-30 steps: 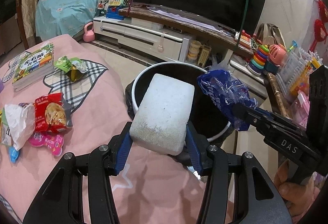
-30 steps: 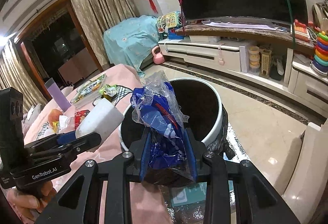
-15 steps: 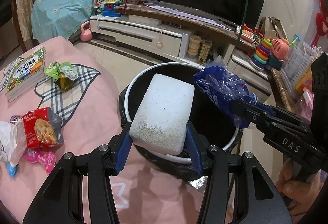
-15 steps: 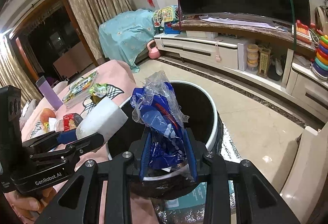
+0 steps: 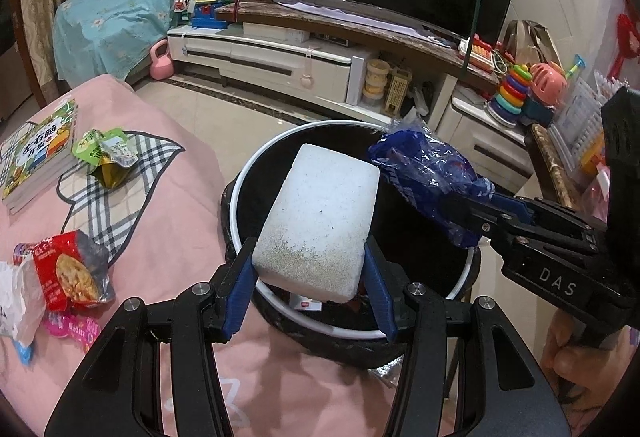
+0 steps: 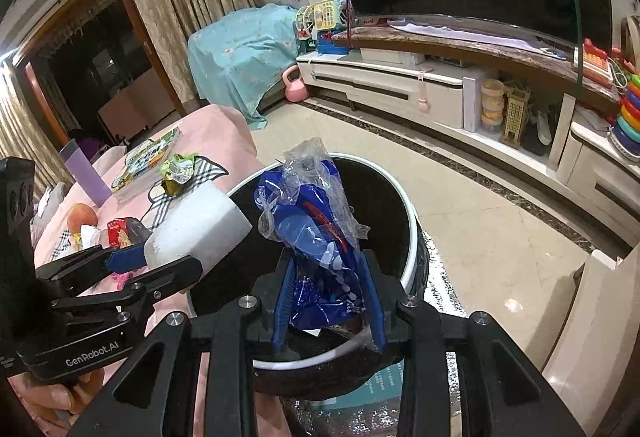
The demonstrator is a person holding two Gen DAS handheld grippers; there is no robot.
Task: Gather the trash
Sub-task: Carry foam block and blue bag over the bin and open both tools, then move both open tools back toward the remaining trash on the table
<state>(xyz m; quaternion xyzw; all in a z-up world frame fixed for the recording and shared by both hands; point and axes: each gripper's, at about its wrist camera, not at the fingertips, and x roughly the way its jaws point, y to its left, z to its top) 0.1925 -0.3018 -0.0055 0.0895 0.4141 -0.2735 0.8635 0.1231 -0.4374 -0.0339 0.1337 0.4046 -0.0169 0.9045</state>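
Over the last second both hands have carried their loads forward until they hang over the black bin (image 5: 460,265). The left gripper (image 5: 310,287) clamps the white foam block (image 5: 320,221), and the right gripper (image 6: 328,301) pinches the blue plastic wrapper (image 6: 316,233). Both pieces look ready to drop, while more wrappers (image 5: 70,273) wait on the pink-covered worktop (image 5: 176,197).

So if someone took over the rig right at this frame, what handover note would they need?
Left gripper: shut on the white rectangular foam block, held over the bin.
Right gripper: shut on the crumpled blue plastic wrapper, also over the bin.
Round black bin with white rim: beside the pink-covered table, some scraps inside.
Done: both pieces picked up and brought to the bin.
Left: release both, then collect the red snack packet and green wrapper on the table.
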